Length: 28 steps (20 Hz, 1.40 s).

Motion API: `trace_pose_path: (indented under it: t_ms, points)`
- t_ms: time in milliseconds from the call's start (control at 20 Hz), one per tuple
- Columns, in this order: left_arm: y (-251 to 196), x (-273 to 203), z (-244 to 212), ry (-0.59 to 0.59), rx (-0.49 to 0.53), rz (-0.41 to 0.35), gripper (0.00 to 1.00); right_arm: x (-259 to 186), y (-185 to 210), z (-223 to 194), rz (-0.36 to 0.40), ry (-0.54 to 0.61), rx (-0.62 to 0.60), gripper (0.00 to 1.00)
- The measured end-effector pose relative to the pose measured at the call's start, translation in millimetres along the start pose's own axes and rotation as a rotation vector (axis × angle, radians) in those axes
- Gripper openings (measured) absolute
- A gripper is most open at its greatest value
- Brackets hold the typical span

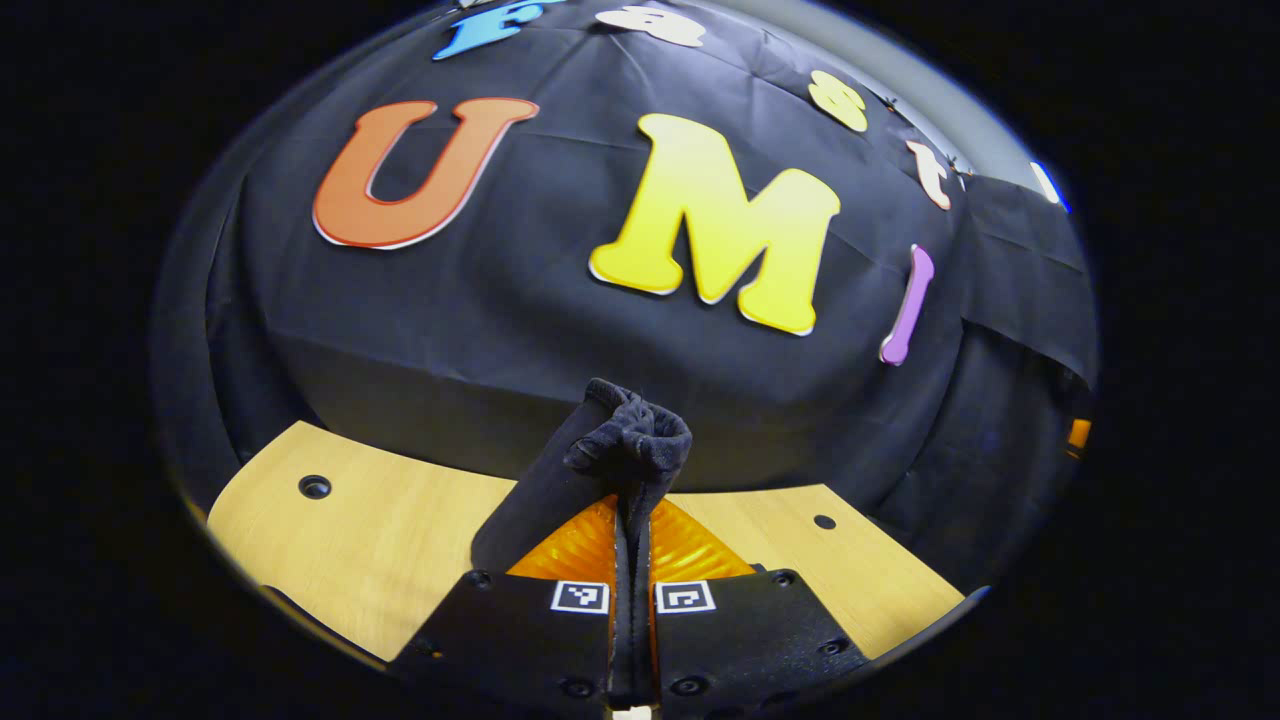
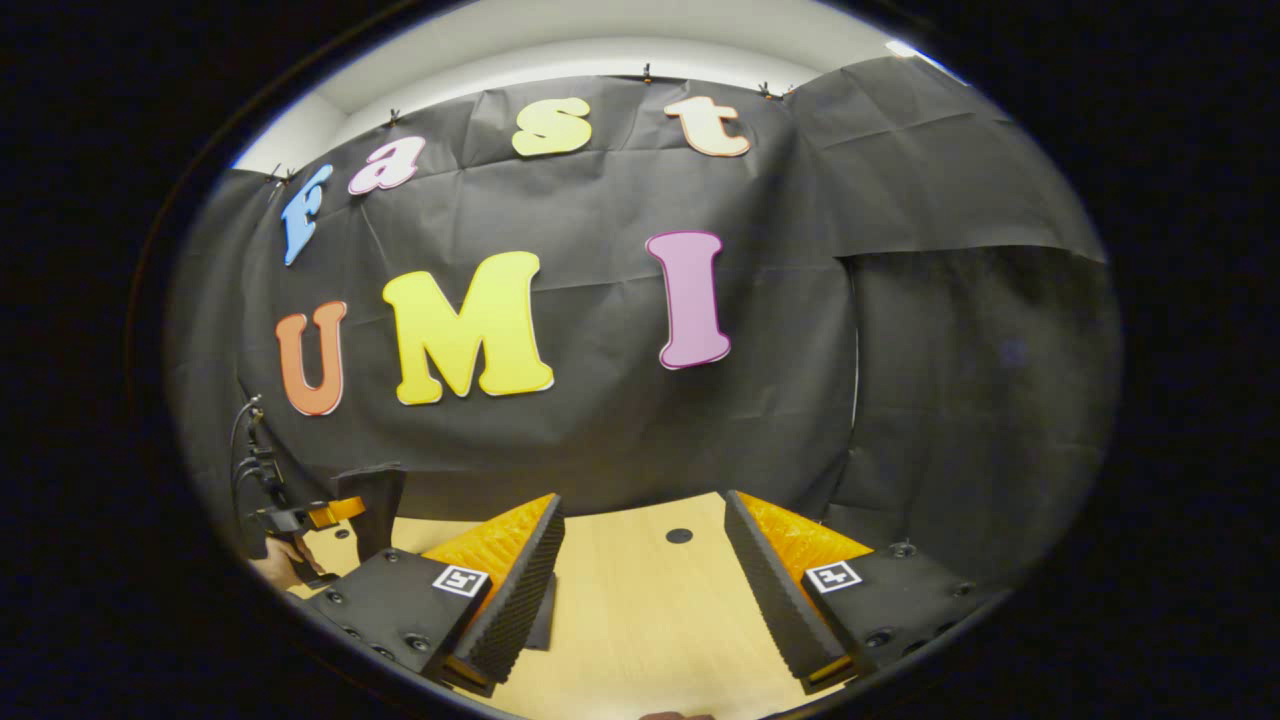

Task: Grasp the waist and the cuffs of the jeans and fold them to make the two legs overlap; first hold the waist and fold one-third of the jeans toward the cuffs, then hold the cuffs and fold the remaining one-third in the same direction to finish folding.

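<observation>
In the left gripper view my left gripper (image 1: 632,505) is shut on a bunched fold of the dark jeans (image 1: 632,440), which sticks up past the fingertips above the wooden table (image 1: 350,530). A flap of the cloth hangs to the left of the fingers. In the right gripper view my right gripper (image 2: 642,505) stands wide open over the table (image 2: 640,610), with nothing between its fingers. Far left in that view, the other gripper (image 2: 300,517) is held by a hand (image 2: 272,568), with the dark jeans cloth (image 2: 372,500) hanging beside it.
The table is light wood with small round holes (image 1: 314,487) (image 2: 679,536). The booth's black cloth wall (image 2: 620,420) stands close behind its far edge. A small dark strip (image 2: 545,620) lies under the right gripper's left finger.
</observation>
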<state>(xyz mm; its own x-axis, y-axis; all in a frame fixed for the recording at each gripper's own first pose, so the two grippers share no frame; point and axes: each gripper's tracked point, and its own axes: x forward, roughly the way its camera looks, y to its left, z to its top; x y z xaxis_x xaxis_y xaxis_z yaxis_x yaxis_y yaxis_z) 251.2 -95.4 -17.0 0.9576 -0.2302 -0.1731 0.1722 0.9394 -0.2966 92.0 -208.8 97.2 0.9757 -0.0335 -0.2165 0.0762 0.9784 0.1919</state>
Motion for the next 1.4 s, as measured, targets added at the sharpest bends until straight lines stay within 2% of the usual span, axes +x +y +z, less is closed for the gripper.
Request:
trace_pose_path:
  t_ms: [400,500,700,1000,1100,1150,1200,1350,1400]
  points:
    - [-64,34,-86,0.177,0.131,-0.087,0.04,3,-23,-13,-0.04,0.02,0.073,0.94]
    - [-71,35,-109,0.223,0.152,-0.096,0.04,5,-27,-14,-0.044,0.026,0.082,1.0]
    - [-75,40,-147,0.278,0.229,-0.086,0.04,9,-33,-18,-0.057,0.032,0.101,0.99]
    - [-75,43,-188,0.341,0.265,-0.057,0.05,13,-37,-25,-0.045,0.044,0.109,0.99]
    - [-80,41,-195,0.353,0.245,-0.085,0.06,15,-37,-25,-0.044,0.05,0.111,1.0]
    - [-87,40,-199,0.367,0.217,-0.115,0.14,17,-37,-25,-0.043,0.053,0.114,1.0]
    - [-94,36,-201,0.386,0.189,-0.136,0.08,17,-38,-26,-0.042,0.055,0.118,0.99]
    - [-96,32,-191,0.361,0.215,-0.127,1.0,22,-37,-28,-0.035,0.06,0.144,1.0]
    - [-100,28,-187,0.35,0.217,-0.137,1.0,23,-36,-31,-0.03,0.065,0.15,0.99]
